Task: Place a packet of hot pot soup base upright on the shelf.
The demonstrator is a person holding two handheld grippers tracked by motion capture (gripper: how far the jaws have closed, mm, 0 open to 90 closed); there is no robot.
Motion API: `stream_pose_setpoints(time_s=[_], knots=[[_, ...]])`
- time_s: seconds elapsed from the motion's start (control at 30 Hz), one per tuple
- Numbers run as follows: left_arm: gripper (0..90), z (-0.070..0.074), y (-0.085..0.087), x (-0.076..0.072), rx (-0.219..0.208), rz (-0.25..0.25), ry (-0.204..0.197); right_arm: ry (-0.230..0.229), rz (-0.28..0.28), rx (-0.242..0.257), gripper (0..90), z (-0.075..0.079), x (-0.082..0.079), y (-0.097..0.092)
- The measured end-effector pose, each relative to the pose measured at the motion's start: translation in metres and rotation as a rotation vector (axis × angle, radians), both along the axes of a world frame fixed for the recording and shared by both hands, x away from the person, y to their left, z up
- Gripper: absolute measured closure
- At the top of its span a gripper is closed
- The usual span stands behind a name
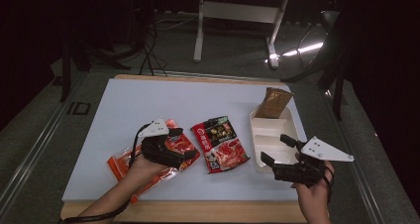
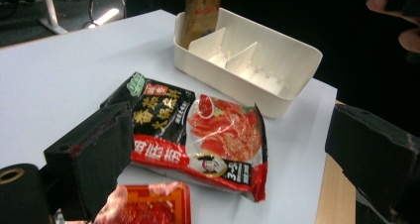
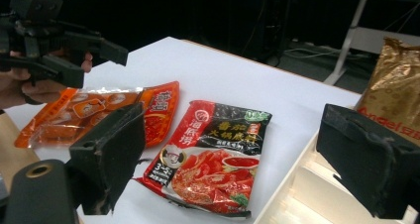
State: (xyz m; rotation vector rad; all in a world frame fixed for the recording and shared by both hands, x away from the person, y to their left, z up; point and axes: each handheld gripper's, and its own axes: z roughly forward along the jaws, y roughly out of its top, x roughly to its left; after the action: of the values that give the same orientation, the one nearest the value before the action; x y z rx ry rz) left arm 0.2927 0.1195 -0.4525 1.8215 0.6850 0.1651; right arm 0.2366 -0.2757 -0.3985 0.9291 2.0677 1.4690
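Note:
A red and black sauce packet (image 1: 220, 143) lies flat mid-table, also seen in the left gripper view (image 2: 198, 135) and the right gripper view (image 3: 213, 159). To its left lies an orange-red packet (image 1: 148, 164) (image 3: 99, 110). My left gripper (image 1: 183, 143) (image 2: 233, 125) hovers open over that packet's right end, holding nothing. A white divided tray (image 1: 257, 135) (image 2: 297, 55) stands to the right, with a gold-brown pouch (image 1: 273, 103) (image 2: 200, 11) (image 3: 396, 85) upright in its far compartment. My right gripper (image 1: 274, 147) (image 3: 233, 130) is open over the tray's near end, jaws empty.
The white table top (image 1: 148, 100) has bare room at the back and left. Its wooden front edge (image 1: 208, 211) runs along the bottom. Beyond the table stand a white frame (image 1: 237, 16) and dark stands on the floor.

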Motion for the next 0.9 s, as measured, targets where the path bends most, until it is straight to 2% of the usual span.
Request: stream_pose_setpoints(time_s=[0.17, 0.43, 0.57, 0.67, 0.8, 0.9], knots=[[5.6, 0.004, -0.011, 0.009, 0.017, -0.015, -0.001, -0.024, 0.021, 0.001, 12.8, -0.004, -0.008, 0.003], [9.0, 0.008, -0.020, 0.024, 0.038, -0.006, -0.016, -0.045, 0.062, 0.015, 13.0, -0.010, -0.009, 0.008], [13.9, 0.009, -0.027, 0.032, 0.048, -0.021, -0.016, -0.078, 0.062, -0.014, 13.0, -0.011, -0.008, 0.009], [13.9, 0.007, -0.031, 0.038, 0.067, -0.026, -0.007, -0.062, 0.052, -0.025, 12.7, -0.013, -0.007, 0.009], [14.2, 0.003, -0.033, 0.047, 0.063, -0.019, 0.019, -0.057, 0.050, -0.031, 12.1, -0.015, -0.006, 0.009], [14.4, 0.002, -0.034, 0.050, 0.071, -0.008, 0.020, -0.051, 0.055, -0.039, 11.6, -0.016, -0.005, 0.010]])
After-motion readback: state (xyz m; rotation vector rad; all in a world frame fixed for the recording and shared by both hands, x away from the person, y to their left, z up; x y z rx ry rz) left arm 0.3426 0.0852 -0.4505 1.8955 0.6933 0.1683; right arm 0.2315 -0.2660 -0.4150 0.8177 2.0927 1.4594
